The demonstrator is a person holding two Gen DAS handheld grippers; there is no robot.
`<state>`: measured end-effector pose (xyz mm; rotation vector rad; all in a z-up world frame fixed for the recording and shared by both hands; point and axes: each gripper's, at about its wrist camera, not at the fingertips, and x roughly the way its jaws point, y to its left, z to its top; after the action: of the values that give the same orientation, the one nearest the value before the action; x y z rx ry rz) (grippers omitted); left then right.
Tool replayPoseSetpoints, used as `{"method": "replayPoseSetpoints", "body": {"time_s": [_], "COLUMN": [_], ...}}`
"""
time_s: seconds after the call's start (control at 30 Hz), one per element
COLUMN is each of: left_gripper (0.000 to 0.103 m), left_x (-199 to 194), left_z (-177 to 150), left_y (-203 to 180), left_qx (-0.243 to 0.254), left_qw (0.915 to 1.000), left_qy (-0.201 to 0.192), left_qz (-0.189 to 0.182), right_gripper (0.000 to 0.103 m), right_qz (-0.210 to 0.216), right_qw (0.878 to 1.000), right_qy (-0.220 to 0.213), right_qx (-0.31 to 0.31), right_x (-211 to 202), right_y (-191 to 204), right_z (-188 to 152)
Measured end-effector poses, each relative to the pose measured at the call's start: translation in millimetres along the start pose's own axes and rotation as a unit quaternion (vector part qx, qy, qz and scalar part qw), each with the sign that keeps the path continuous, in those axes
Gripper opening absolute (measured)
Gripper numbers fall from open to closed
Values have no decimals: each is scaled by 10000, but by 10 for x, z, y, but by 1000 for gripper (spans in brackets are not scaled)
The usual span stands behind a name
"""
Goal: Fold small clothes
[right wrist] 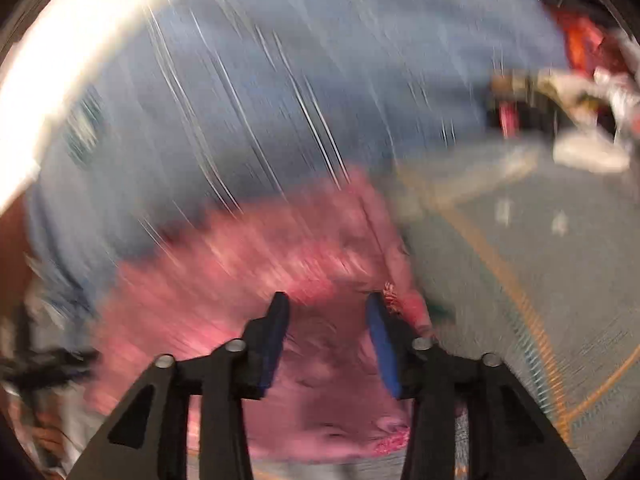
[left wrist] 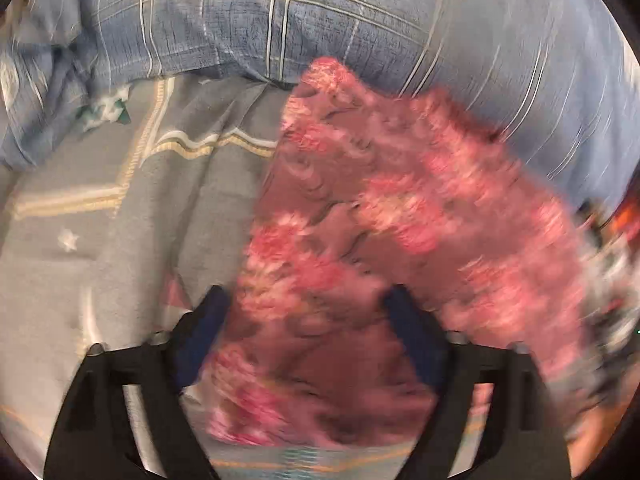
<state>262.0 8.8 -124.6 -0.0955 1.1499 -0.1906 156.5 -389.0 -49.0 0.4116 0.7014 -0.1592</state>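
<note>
A small pink garment with a red and cream flower print [left wrist: 380,216] lies on the grey bedsheet [left wrist: 80,240], one end rising against a blue plaid pillow [left wrist: 280,20]. My left gripper [left wrist: 306,300] is open, its jaws spread wide over the near part of the garment. In the right wrist view the same garment [right wrist: 260,264] is blurred by motion. My right gripper [right wrist: 328,306] is open above the garment's near edge, with cloth showing between the blue pads [right wrist: 382,344].
The grey sheet has cream and orange stripes and white stars [left wrist: 68,240]. Blue plaid bedding [right wrist: 280,80] fills the back of both views. Blurred clutter [right wrist: 580,120] lies at the far right beyond the sheet [right wrist: 540,260].
</note>
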Motion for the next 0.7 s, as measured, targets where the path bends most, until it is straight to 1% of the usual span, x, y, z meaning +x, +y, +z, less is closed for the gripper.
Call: {"method": "replayPoseSetpoints", "body": {"time_s": [0.03,0.07,0.1,0.13,0.2,0.23,0.3,0.33,0.37,0.4,0.43,0.47,0.53,0.57,0.6,0.63,0.67,0.7], "left_gripper": [88,88,88,88,88,88,88,88,87,87,87,87,87,87,87,87,86,88], "left_x": [-18,-47,-62,-78,-79,-45,-36,-56,-69,-108,-184,-240,-326,-309,-235,-135,12,45], "left_z": [-13,-4,25,64,125,148,172,173,177,176,176,180,171,160,136,149,118,71], "left_y": [9,53,121,216,397,473,460,413,379,333,295,286,246,222,193,195,192,194], "left_qx": [23,-30,-157,-359,-713,-834,-741,-614,-524,-425,-373,-364,-351,-332,-297,-261,-219,-119], "left_qw": [10000,9998,9990,9976,9954,9941,9943,9957,9964,9970,9972,9970,9961,9963,9971,9975,9972,9975], "left_qy": [-28,32,128,192,267,390,492,520,541,510,388,266,64,72,168,304,549,573], "left_qz": [-57,-207,-400,-558,-588,-581,-581,-455,-386,-400,-516,-628,-809,-790,-679,-576,-454,-387], "right_gripper": [48,48,48,51,56,61,63,65,67,68,68,68,69,69,69,72,76,77], "right_qz": [-28,-145,-201,-176,-155,-67,368,461,416,227,69,-13,167,293,375,428,456,380], "right_qw": [10000,9996,9995,9997,9989,9979,9936,9919,9909,9904,9900,9902,9909,9905,9892,9874,9840,9817], "right_qy": [45,195,198,153,-17,-5,282,454,605,707,686,543,336,241,183,215,359,475], "right_qx": [39,125,163,85,-453,-641,-1029,-1097,-1131,-1169,-1229,-1289,-1296,-1323,-1404,-1507,-1687,-1805], "right_x": [-23,-29,-74,-122,-233,-256,-185,-107,-20,53,67,32,-86,-148,-189,-200,-149,-76], "right_y": [-27,-18,22,83,350,452,731,820,892,935,952,994,1072,1109,1162,1245,1318,1377], "right_z": [19,41,45,44,2,-3,-110,-142,-204,-268,-316,-336,-329,-330,-340,-353,-392,-415]}}
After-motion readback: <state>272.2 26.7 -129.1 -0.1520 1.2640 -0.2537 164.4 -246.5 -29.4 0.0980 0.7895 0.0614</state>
